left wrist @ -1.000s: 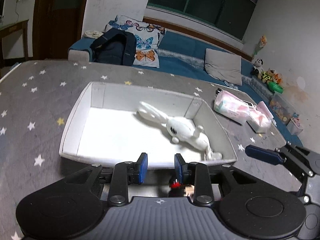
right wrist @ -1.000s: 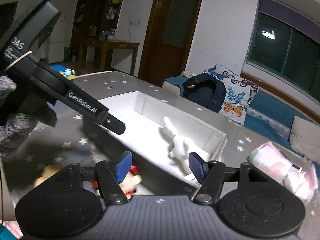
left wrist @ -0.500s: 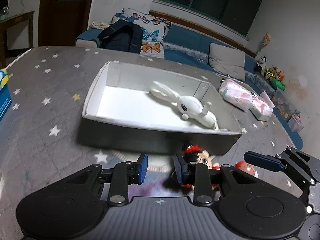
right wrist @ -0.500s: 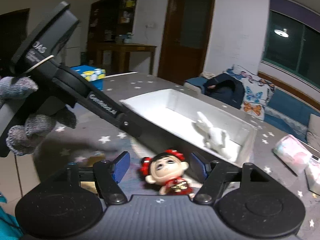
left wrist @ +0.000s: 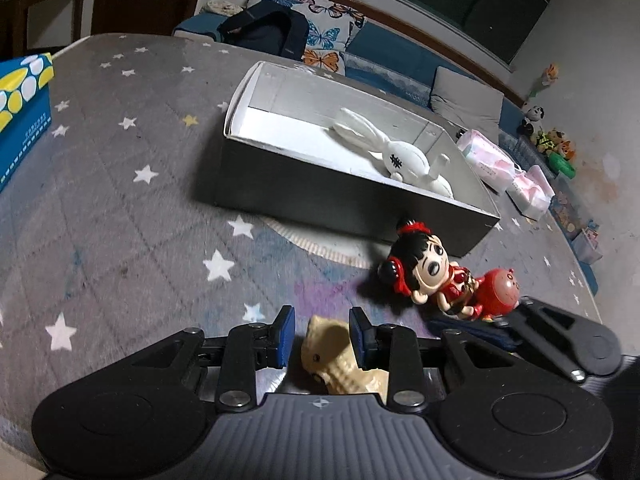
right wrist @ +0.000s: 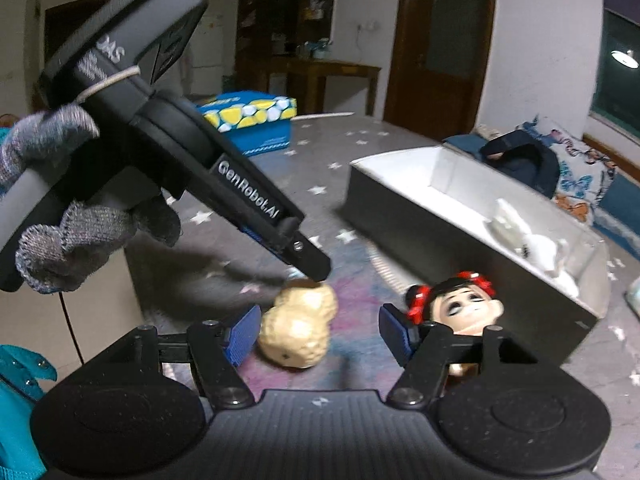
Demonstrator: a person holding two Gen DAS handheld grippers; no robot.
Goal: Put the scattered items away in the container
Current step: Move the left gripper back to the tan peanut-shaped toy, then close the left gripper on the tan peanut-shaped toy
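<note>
Both grippers have pulled back from the box (left wrist: 352, 196) and dropped to the rug (left wrist: 120, 200), so the left gripper (left wrist: 322, 336) now straddles the peanut toy (left wrist: 332, 356) lying in front of the box, jaws close around it but not visibly pressing. The right gripper (right wrist: 318, 332) hangs spread beside the doll (right wrist: 464, 312), probably lining up its own pick. The white rabbit (left wrist: 396, 156) already lies inside the box.

doll (left wrist: 424, 270) and red toy (left wrist: 500, 292) crowd the box's (left wrist: 304, 188) near wall.
</note>
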